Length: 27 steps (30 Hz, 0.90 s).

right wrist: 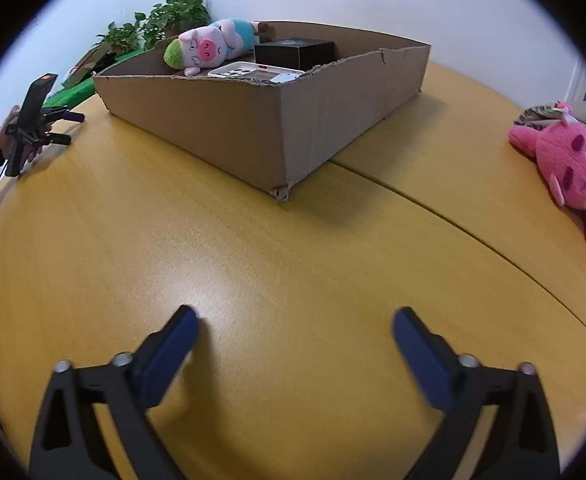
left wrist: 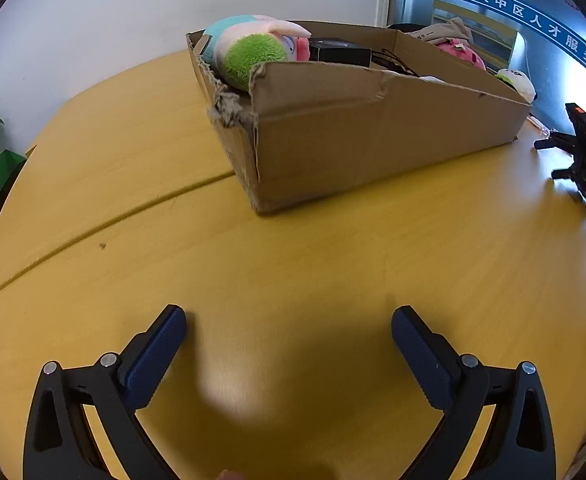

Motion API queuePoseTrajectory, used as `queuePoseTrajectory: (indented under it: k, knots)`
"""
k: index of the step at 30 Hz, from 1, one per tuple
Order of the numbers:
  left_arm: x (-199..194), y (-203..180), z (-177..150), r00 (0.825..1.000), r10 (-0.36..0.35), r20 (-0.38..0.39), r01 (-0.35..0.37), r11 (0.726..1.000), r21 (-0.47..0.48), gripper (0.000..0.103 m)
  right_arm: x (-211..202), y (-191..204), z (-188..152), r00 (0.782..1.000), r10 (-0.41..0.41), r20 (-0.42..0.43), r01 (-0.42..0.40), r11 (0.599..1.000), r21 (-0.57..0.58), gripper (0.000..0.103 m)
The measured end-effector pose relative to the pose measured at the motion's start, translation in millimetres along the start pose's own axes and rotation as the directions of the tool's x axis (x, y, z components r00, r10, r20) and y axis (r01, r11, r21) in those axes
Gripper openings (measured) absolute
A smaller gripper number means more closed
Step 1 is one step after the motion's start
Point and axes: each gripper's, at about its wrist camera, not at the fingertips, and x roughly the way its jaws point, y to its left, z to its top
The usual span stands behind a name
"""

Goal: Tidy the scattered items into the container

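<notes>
Both the left gripper [left wrist: 289,316] and right gripper [right wrist: 295,316] hover spread and empty over the table [right wrist: 253,280], presumably because the box [right wrist: 253,128] already holds the pig [right wrist: 209,46], while the pink plush [right wrist: 569,168] lies outside.

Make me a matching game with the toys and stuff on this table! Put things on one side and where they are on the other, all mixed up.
Things:
1. pig plush
2. pink plush
3. black box
4. right gripper

Places or states:
A. lying on the yellow table, outside the cardboard box
B. jaws open, hovering over bare table
C. inside the cardboard box, at its far end, wearing a green cap
D. inside the cardboard box, next to the pig

Pairs: 1-C, 2-A, 3-D, 4-B
</notes>
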Motion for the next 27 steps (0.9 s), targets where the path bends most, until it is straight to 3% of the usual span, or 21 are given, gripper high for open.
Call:
queuePoseTrajectory:
  k: [8, 27]
  knots:
    - [13.1, 19.1, 16.7, 1.0, 0.001, -0.001, -0.001, 1.0, -0.006, 0.103, 15.7, 13.3, 7.5, 0.998, 0.056, -0.006, -0.056, 0.995, -0.082, 0.103]
    - [10.8, 22.7, 10.8, 1.0, 0.002, 0.001, -0.002, 1.0, -0.012, 0.103, 14.3, 14.7, 6.1, 0.998, 0.055, -0.011, -0.056, 0.995, -0.081, 0.103]
